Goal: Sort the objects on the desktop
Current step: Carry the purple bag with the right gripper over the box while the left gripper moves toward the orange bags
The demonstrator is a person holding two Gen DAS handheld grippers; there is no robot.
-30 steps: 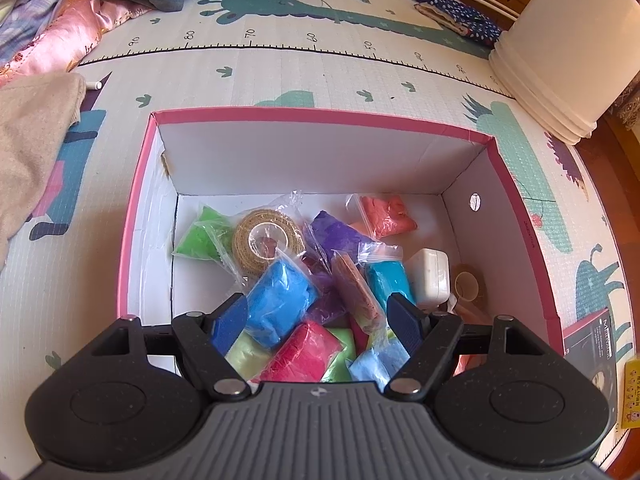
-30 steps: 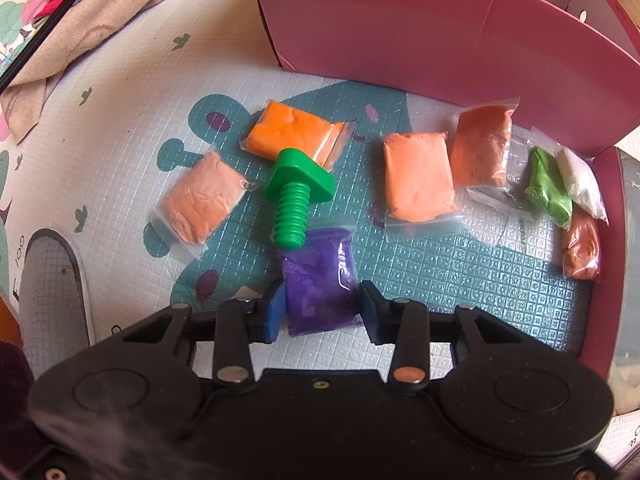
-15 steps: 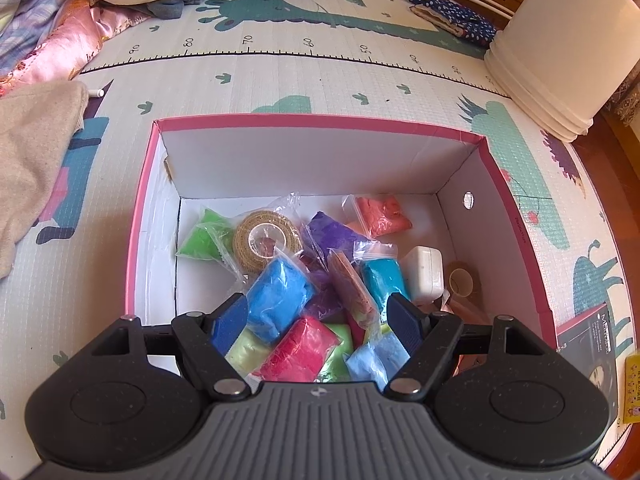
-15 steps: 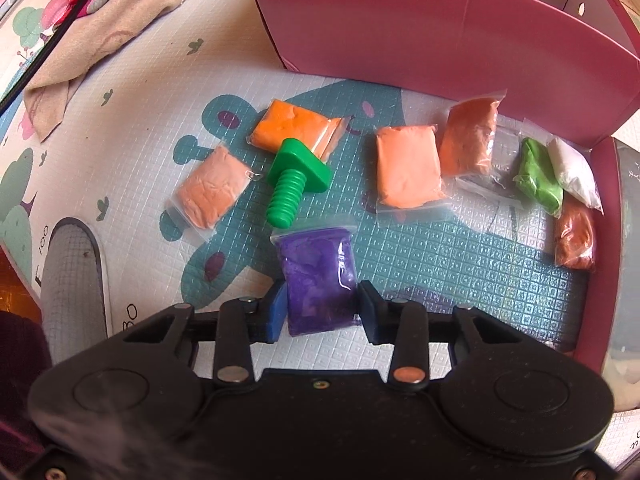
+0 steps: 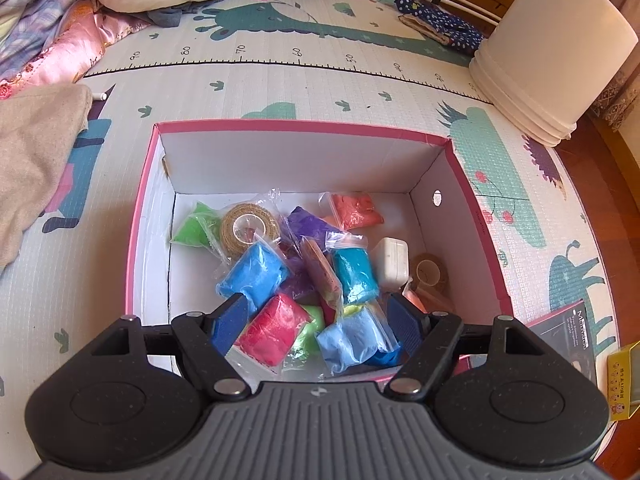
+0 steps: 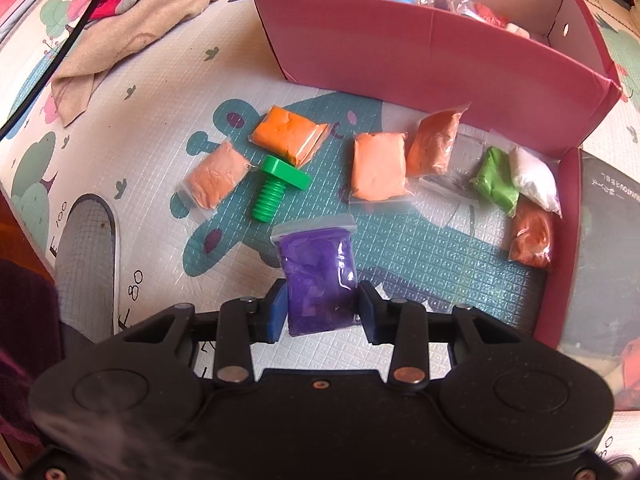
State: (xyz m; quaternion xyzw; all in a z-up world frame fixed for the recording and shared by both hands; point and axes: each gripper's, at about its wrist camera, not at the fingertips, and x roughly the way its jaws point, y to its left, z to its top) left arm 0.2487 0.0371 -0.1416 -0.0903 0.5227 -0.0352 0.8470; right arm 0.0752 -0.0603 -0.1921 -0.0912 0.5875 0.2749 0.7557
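My right gripper [image 6: 322, 306] is shut on a purple clay bag [image 6: 318, 272] and holds it above the play mat. On the mat beyond it lie a green plastic bolt [image 6: 278, 188], several orange clay bags [image 6: 290, 134], a green bag [image 6: 494, 180], a white bag [image 6: 534, 178] and a brown bag [image 6: 532, 236]. The pink box [image 6: 432, 56] stands behind them. My left gripper [image 5: 318, 316] is open and empty, hovering over the pink box [image 5: 298, 127], which holds several coloured clay bags [image 5: 254, 274], a tape roll [image 5: 250, 226] and a white charger [image 5: 392, 262].
A beige cloth [image 5: 32, 152] lies left of the box, also in the right wrist view [image 6: 120, 36]. A white bucket [image 5: 556, 56] stands at the far right. A dark booklet [image 5: 568, 332] lies right of the box. The box lid's pink wall [image 6: 560, 248] borders the bags on the right.
My right gripper has lifted the purple bag up and back from the mat. My left gripper has risen higher above the box, still open.
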